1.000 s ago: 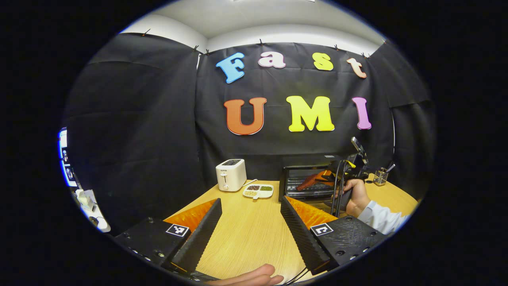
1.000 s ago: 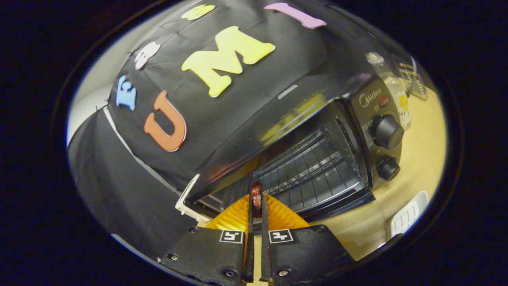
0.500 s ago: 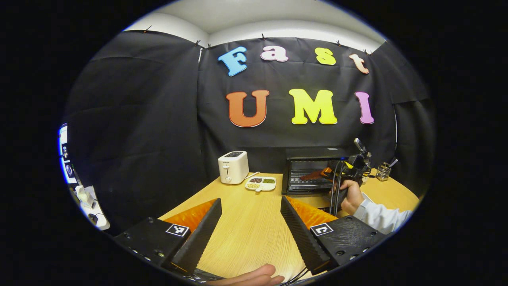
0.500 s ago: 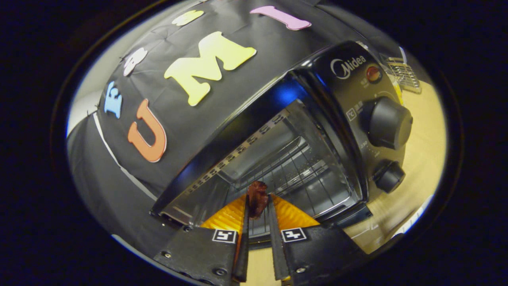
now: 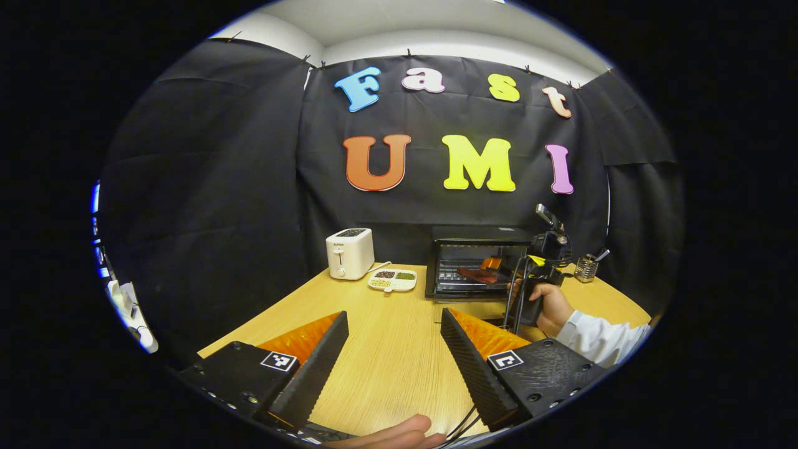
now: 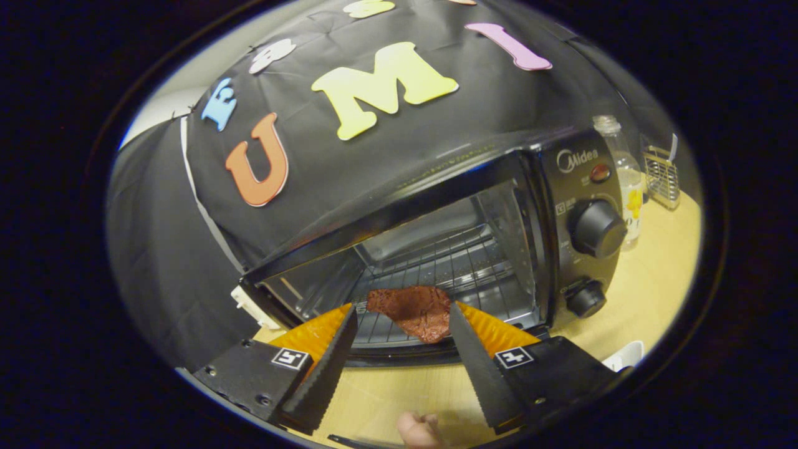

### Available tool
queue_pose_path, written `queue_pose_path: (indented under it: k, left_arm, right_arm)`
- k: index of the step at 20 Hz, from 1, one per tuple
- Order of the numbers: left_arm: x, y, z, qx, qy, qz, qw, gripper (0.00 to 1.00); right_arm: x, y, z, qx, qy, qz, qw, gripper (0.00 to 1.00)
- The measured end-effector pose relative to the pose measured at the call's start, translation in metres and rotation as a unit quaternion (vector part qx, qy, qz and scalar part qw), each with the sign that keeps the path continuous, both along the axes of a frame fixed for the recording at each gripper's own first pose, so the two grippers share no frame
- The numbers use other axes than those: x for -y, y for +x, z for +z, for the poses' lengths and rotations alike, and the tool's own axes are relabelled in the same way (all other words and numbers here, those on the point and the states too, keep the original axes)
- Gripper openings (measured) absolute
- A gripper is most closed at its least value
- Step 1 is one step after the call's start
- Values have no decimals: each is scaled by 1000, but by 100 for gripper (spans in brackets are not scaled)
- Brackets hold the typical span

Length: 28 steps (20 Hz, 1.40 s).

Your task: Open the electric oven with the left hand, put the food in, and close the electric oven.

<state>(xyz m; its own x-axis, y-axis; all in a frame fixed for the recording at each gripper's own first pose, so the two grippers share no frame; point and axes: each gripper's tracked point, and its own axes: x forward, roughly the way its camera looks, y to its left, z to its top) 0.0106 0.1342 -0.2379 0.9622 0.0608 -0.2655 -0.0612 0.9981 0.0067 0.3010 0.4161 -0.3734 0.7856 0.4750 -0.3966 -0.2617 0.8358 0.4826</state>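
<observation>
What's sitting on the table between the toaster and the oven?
A white divided dish of small foods lies between the toaster and the oven, seen in the left gripper view.

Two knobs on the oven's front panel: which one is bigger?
The upper knob, just below the red indicator light, is the bigger one; the lower knob near the oven's bottom corner is smaller.

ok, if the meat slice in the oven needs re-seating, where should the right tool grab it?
Probably its near tip, coming from the front through the open mouth. The meat slice lies flat on the wire rack, tip toward the front edge; the oven walls and roof block other sides. The right tool is open; roll it so one finger goes above, one below.
</observation>
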Motion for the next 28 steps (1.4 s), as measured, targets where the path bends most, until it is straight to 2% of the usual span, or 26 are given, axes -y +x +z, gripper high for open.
queue_pose_path:
  k: [1, 6, 10, 14, 17, 19, 20, 21, 22, 23, 24, 25, 26, 27, 28]
  left_arm:
    - [0, -1, -4, -4, 0, 1, 1000, 95]
    - [3, 5, -21, -18, 5, -4, 1000, 95]
    - [11, 13, -35, -28, 14, -14, 999, 95]
    - [21, 20, -49, -45, 11, -22, 999, 96]
    - [30, 28, -62, -55, 6, -33, 998, 96]
    - [36, 34, -72, -63, 2, -40, 997, 95]
    - [40, 38, -76, -67, -1, -45, 997, 96]
    - [46, 41, -83, -73, -4, -48, 996, 96]
    - [53, 45, -87, -77, -8, -54, 996, 95]
    - [62, 49, -91, -83, -10, -63, 995, 96]
    - [70, 54, -97, -88, -9, -73, 993, 96]
    - [77, 59, -101, -92, -5, -83, 992, 95]
    - [84, 66, -105, -95, -2, -88, 992, 95]
    - [89, 71, -111, -103, -2, -92, 990, 95]
    - [97, 74, -117, -112, -3, -99, 989, 95]
  right_arm:
    - [2, -7, 4, 2, -1, 4, 1000, 96]
    - [20, -44, 22, 19, -24, 30, 999, 96]
    - [44, -72, 57, 65, -47, 58, 995, 96]
    - [91, -87, 102, 144, -84, 27, 986, 96]
    - [123, -98, 142, 192, -78, 10, 978, 99]
    - [141, -105, 159, 203, -80, 10, 976, 100]
    - [152, -107, 167, 204, -79, 4, 976, 96]
    - [163, -109, 177, 206, -78, -4, 975, 100]
    - [175, -112, 187, 209, -80, -14, 974, 96]
    - [187, -114, 199, 218, -81, -24, 972, 100]
    - [199, -115, 208, 225, -88, -33, 970, 96]
    - [213, -118, 217, 233, -97, -44, 967, 100]
    - [226, -120, 224, 239, -104, -54, 964, 96]
    - [237, -123, 233, 244, -107, -62, 962, 96]
    - [246, -126, 240, 246, -110, -69, 961, 100]
